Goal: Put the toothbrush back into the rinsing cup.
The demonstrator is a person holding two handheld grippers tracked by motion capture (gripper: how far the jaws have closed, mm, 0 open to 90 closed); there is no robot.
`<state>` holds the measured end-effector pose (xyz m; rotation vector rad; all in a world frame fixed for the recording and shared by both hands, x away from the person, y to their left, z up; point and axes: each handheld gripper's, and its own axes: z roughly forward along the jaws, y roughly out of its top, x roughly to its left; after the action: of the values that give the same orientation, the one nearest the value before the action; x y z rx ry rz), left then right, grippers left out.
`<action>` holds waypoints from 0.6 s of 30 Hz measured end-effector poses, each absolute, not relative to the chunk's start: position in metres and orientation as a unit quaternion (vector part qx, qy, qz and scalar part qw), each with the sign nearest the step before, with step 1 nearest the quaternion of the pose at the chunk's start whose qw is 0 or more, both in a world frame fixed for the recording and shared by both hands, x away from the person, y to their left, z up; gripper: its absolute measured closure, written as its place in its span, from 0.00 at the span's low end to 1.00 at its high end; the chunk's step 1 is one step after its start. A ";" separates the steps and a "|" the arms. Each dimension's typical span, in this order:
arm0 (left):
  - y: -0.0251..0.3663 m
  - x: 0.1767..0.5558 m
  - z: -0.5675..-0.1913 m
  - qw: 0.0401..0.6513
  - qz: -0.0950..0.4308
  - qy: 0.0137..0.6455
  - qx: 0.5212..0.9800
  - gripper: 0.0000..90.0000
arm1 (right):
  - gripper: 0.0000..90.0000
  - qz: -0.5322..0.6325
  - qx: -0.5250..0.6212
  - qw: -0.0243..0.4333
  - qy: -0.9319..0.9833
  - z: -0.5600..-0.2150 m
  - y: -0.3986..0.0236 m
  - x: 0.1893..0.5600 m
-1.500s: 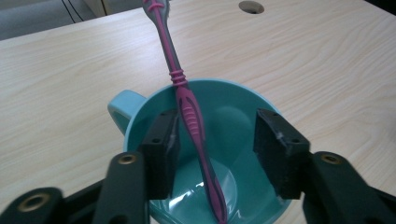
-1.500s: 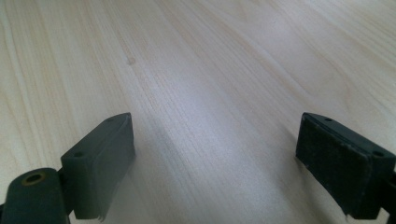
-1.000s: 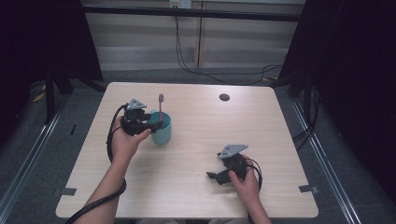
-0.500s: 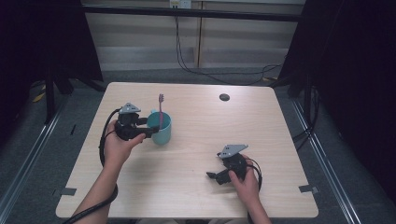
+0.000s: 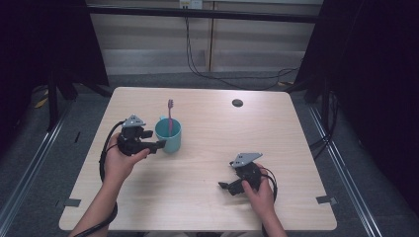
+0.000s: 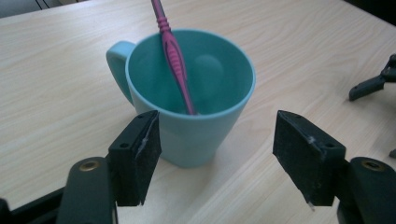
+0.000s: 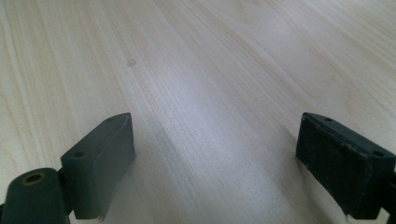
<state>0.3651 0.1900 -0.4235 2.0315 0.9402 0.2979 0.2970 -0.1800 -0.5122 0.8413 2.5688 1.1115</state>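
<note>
I am holding my left gripper (image 6: 217,158) with its jaws spread, and they have just been opening wider; the teal mug (image 6: 196,100) is standing just in front of them, a little toward the left pad, and the pads are not pressing on it. In the high view my left gripper (image 5: 157,144) is lying just beside the mug (image 5: 168,135), on its left side, with its tips reaching the wall of the mug. A pink toothbrush (image 6: 175,56) is standing inside the mug, leaning against the rim, and its head is rising above the rim in the high view (image 5: 170,114). The handle of the mug is pointing away from my gripper. My right gripper (image 7: 217,163) is also spread, with nothing between its jaws, and it is resting low over the bare wooden table (image 7: 210,60). In the high view it (image 5: 228,187) is staying well apart from the mug, near the front edge of the table (image 5: 207,212). A small dark round thing (image 5: 237,102) is lying far away, near the back edge.
</note>
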 end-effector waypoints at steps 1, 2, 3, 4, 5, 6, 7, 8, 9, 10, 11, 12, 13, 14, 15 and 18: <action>0.190 0.365 -0.424 0.427 0.119 0.376 0.813 0.35 | 0.12 0.378 0.286 0.109 0.874 -0.512 -0.180 0.297; 0.191 0.364 -0.425 0.426 0.118 0.376 0.814 0.35 | 0.12 0.378 0.286 0.109 0.874 -0.512 -0.180 0.297; 0.191 0.364 -0.426 0.426 0.117 0.376 0.815 0.35 | 0.12 0.378 0.286 0.109 0.874 -0.512 -0.180 0.297; 0.192 0.363 -0.428 0.426 0.118 0.375 0.815 0.34 | 0.12 0.378 0.286 0.109 0.874 -0.512 -0.180 0.297; 0.192 0.362 -0.429 0.425 0.118 0.375 0.816 0.34 | 0.12 0.378 0.286 0.109 0.874 -0.512 -0.180 0.297; 0.192 0.362 -0.431 0.424 0.117 0.375 0.816 0.33 | 0.12 0.378 0.286 0.109 0.874 -0.512 -0.180 0.297; 0.193 0.361 -0.432 0.422 0.118 0.373 0.818 0.33 | 0.12 0.378 0.286 0.109 0.874 -0.512 -0.180 0.297; 0.193 0.360 -0.434 0.421 0.116 0.374 0.818 0.32 | 0.12 0.378 0.286 0.109 0.874 -0.512 -0.180 0.297; 0.193 0.360 -0.436 0.422 0.114 0.375 0.817 0.32 | 0.12 0.378 0.286 0.109 0.874 -0.512 -0.180 0.297; 0.194 0.359 -0.437 0.419 0.115 0.375 0.819 0.32 | 0.12 0.378 0.286 0.109 0.874 -0.512 -0.180 0.297; 0.194 0.358 -0.439 0.420 0.115 0.376 0.818 0.32 | 0.12 0.378 0.286 0.109 0.874 -0.512 -0.180 0.297; 0.195 0.357 -0.441 0.420 0.114 0.378 0.817 0.31 | 0.12 0.378 0.286 0.109 0.874 -0.512 -0.180 0.297; 0.195 0.357 -0.442 0.417 0.114 0.376 0.819 0.31 | 0.12 0.378 0.286 0.109 0.874 -0.512 -0.180 0.297; 0.195 0.355 -0.446 0.416 0.114 0.379 0.819 0.30 | 0.12 0.378 0.286 0.109 0.874 -0.512 -0.180 0.297; 0.195 0.355 -0.446 0.416 0.114 0.379 0.819 0.29 | 0.12 0.378 0.286 0.109 0.874 -0.512 -0.180 0.297; 0.195 0.354 -0.451 0.415 0.111 0.383 0.818 0.28 | 0.12 0.378 0.286 0.109 0.874 -0.512 -0.180 0.297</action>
<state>0.3540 0.1952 -0.4507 2.0545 0.9627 0.2801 0.2970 -0.1800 -0.5122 0.8407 2.5689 1.1117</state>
